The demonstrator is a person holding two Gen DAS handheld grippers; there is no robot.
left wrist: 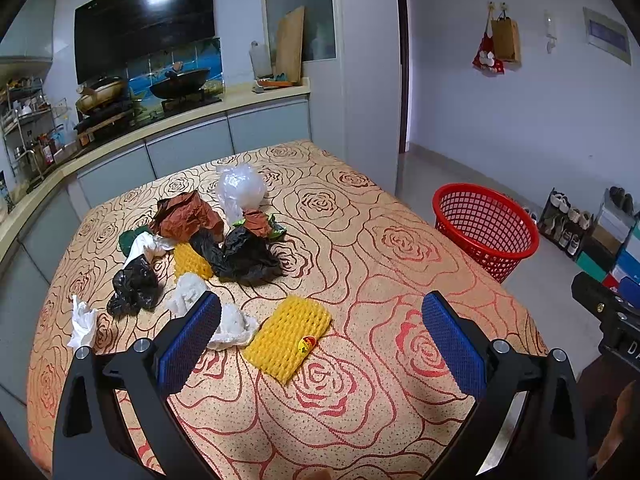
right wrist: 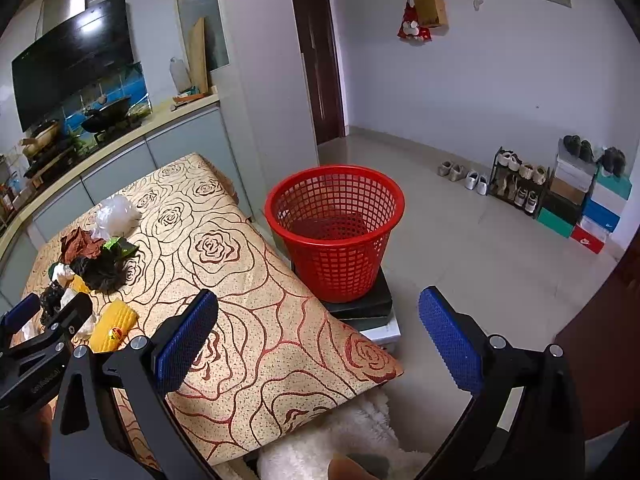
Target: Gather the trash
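Left wrist view shows our counter [left wrist: 360, 240] with the trash heap [left wrist: 208, 248] at eleven o'clock and the red mesh basket [left wrist: 486, 228] at two. Both claws, left claw [left wrist: 320, 340] and right claw [right wrist: 318, 336], gape empty. We should take the nearest yellow foam net [left wrist: 286, 336] first, pinching its edge.

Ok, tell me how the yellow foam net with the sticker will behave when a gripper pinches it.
The yellow foam net looks like soft mesh, so it will probably squash between the pads and sag rather than stay stiff. It seems very light for its size, so a nudge may slide it on the tablecloth. It lies flat, so rolling is unlikely.
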